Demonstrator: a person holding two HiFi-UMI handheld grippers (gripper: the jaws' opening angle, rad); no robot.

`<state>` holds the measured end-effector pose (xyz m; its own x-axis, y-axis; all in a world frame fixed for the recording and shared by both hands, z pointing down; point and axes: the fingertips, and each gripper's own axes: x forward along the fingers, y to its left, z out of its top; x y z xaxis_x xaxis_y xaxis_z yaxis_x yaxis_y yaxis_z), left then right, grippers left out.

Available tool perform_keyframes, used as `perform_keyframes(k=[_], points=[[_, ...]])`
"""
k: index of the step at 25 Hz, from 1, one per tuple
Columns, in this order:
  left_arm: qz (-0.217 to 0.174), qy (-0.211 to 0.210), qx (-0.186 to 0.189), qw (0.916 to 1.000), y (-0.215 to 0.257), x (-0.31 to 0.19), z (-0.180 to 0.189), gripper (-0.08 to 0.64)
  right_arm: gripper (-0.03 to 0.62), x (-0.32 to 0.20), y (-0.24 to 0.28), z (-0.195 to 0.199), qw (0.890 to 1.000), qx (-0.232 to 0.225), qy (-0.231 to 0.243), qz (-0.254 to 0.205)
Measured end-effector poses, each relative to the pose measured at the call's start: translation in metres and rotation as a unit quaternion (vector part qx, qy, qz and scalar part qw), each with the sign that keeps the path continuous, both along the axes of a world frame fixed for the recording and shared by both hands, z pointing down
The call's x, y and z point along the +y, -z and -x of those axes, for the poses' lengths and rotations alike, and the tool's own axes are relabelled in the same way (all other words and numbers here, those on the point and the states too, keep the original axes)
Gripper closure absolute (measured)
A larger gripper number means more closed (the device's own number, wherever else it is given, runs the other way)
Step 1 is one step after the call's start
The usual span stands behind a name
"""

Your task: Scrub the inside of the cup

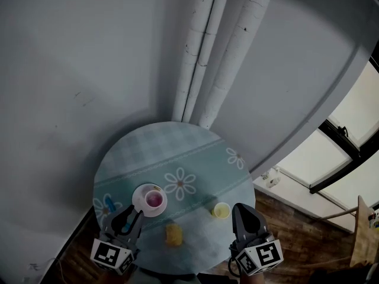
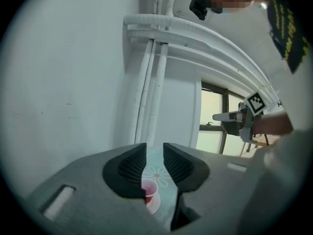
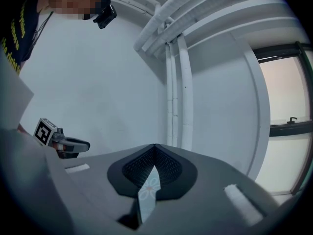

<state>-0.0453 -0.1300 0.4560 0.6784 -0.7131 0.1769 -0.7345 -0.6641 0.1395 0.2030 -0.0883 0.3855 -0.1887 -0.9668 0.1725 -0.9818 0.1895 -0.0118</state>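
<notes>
A small pink cup (image 1: 154, 200) stands upright on a white saucer (image 1: 140, 194), left of the middle of the round flowered table (image 1: 177, 152). My left gripper (image 1: 132, 216) hovers just in front of the saucer, and its jaws stand a little apart with nothing between them. In the left gripper view the cup (image 2: 148, 189) and saucer (image 2: 155, 205) show through that gap, beyond the gripper (image 2: 154, 150). My right gripper (image 1: 240, 210) is near the table's front right, shut and empty. Its tips (image 3: 155, 149) meet in the right gripper view.
A yellow sponge (image 1: 173, 234) lies near the front edge, between the grippers. A small yellow cup (image 1: 221, 210) stands just left of the right gripper. A blue object (image 1: 108, 205) lies at the table's left rim. White pipes (image 1: 204, 52) run up the wall behind; a window (image 1: 349, 135) is on the right.
</notes>
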Motion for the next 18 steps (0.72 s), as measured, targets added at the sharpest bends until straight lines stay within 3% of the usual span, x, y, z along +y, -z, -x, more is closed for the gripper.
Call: perform_keyframes(k=[4,18], points=[[0.008,0.01,-0.002,0.9999,-0.012,-0.005,0.0,0.44,0.584,-0.002,-0.019,-0.008,1.0,0.005,-0.008,0.018],[0.048,-0.021,-0.044,0.9977,-0.071,0.002,-0.017,0.439,0.527,0.001,-0.118,-0.027,0.994,0.027,-0.008,0.102]])
